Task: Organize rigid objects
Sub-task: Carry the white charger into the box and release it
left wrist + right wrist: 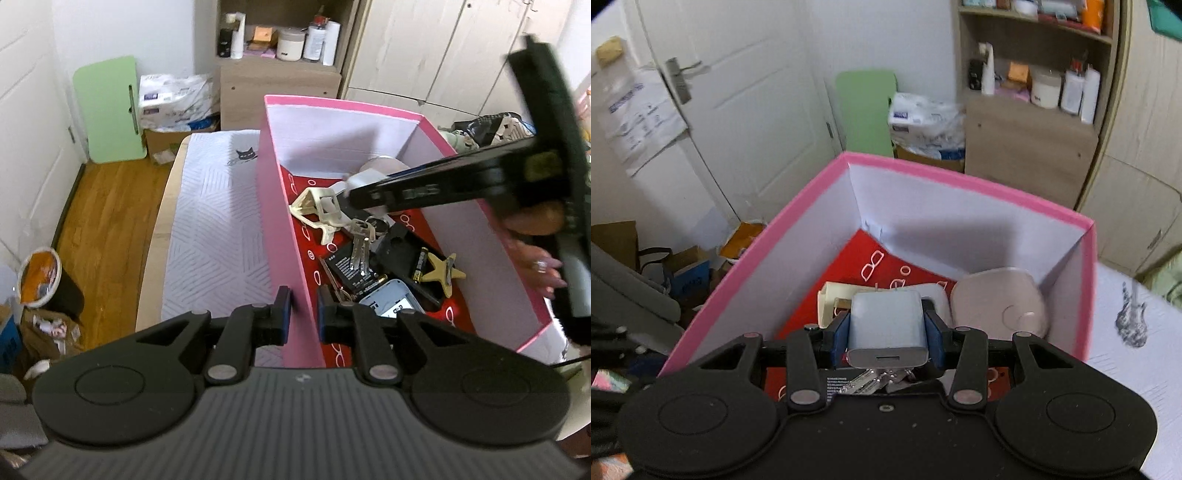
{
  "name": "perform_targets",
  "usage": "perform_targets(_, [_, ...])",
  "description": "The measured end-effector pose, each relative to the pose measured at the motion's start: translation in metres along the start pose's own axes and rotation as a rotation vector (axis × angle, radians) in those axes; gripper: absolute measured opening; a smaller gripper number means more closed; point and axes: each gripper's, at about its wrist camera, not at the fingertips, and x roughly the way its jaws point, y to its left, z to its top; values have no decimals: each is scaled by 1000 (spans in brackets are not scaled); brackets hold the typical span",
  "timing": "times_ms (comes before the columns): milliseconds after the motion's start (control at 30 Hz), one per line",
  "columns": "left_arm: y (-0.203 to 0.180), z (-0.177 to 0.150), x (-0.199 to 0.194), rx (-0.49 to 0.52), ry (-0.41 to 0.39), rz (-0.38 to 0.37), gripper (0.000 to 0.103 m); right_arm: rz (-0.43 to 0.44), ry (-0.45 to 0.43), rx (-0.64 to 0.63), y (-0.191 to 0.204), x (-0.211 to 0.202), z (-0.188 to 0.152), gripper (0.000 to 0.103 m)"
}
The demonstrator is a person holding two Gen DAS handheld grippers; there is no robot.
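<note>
A pink box (275, 206) with white inner walls and a red floor stands on the bed. It holds a cream clip (317, 212), keys (360, 240), a black battery pack (345, 269), an AA battery (421, 264), a tan star (445, 271) and a pale round case (997, 301). My left gripper (303, 308) straddles the box's near wall, its pads close on it. My right gripper (886, 328) is shut on a white USB charger (888, 326) and holds it inside the box above the keys (871, 380). It shows in the left wrist view (406, 192) reaching in from the right.
The box rests on a white quilted cover (218, 236) with a cat print. A wooden floor (107, 221), a green board (110, 110) and a bin (38, 277) lie to the left. A shelf unit (280, 48) and wardrobe (443, 51) stand behind.
</note>
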Motion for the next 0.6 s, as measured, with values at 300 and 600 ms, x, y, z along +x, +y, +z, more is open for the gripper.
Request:
perform_targets(300, [3, -5, -4, 19, -4, -24, 13, -74, -4, 8, -6, 17, 13, 48])
perform_targets(600, [1, -3, -2, 18, -6, -18, 13, -21, -86, 30, 0, -25, 0, 57])
